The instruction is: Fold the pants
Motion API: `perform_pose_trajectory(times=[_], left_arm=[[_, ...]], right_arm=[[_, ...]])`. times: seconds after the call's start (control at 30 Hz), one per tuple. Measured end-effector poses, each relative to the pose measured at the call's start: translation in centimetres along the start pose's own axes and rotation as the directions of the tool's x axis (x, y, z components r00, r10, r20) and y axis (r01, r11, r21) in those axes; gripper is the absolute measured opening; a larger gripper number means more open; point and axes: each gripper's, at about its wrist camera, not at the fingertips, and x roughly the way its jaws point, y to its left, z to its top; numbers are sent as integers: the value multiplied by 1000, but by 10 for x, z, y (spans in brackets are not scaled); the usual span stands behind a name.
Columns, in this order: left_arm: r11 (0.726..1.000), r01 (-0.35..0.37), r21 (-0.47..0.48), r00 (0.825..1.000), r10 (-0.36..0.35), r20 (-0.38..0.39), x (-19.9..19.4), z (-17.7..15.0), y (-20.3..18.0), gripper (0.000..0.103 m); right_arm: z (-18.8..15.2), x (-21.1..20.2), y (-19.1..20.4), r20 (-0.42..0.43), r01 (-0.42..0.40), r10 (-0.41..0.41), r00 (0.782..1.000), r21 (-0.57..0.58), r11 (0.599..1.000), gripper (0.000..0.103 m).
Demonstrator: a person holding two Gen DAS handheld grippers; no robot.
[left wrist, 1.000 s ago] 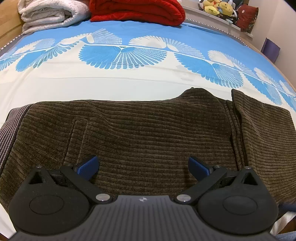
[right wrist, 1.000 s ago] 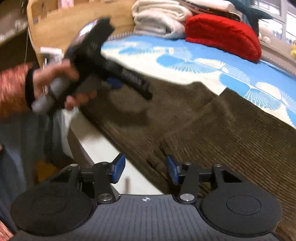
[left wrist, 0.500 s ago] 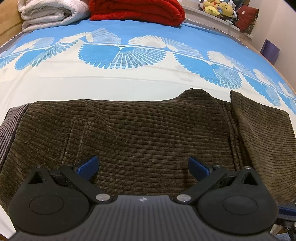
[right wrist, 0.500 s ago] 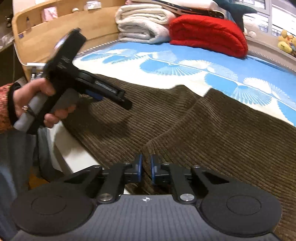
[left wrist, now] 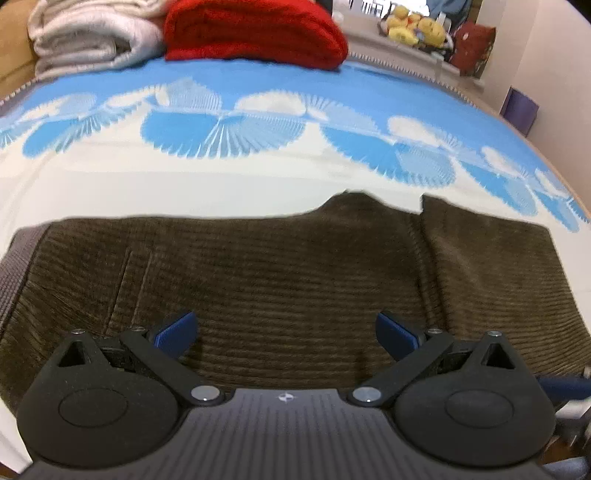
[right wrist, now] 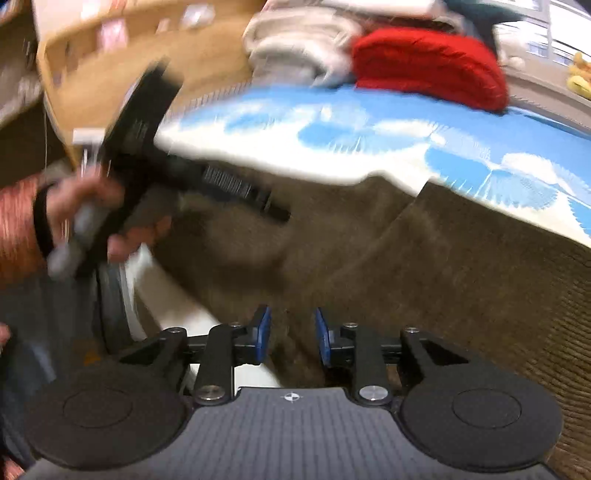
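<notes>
- The brown corduroy pants (left wrist: 280,273) are looking thick, soft and floppy, likely draping heavily.
- The left gripper (left wrist: 284,332) is hovering wide open, empty.
- The right gripper (right wrist: 291,338) is opening, pads clear of the cloth edge at six o'clock, probably the best grab spot.

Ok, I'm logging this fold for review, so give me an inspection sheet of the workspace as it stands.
Surface: bed sheet, cream with blue fan print, mostly bare beyond the pants.
Job's things: brown corduroy pants lying flat near the bed edge, one part overlapping at the right.
Clutter: red blanket and white blanket stacked at the far end.
Grippers: left gripper wide open over the pants, gripping nothing; right gripper jaws opening, pants edge between them, pads clear of it.
Cables: nothing seen.
Surroundings: wooden headboard; plush toys on a ledge.
</notes>
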Motion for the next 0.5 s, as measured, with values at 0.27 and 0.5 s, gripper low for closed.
perform_pose_trajectory(times=[0.27, 0.5], left_arm=[[995, -24, 99, 999, 21, 28, -9, -15, -70, 103], [961, -139, 239, 990, 135, 31, 3, -59, -98, 103]], right_arm=[[-27, 31, 8, -174, 93, -131, 976, -208, 974, 36], [-32, 19, 13, -134, 86, -121, 984, -241, 967, 42]])
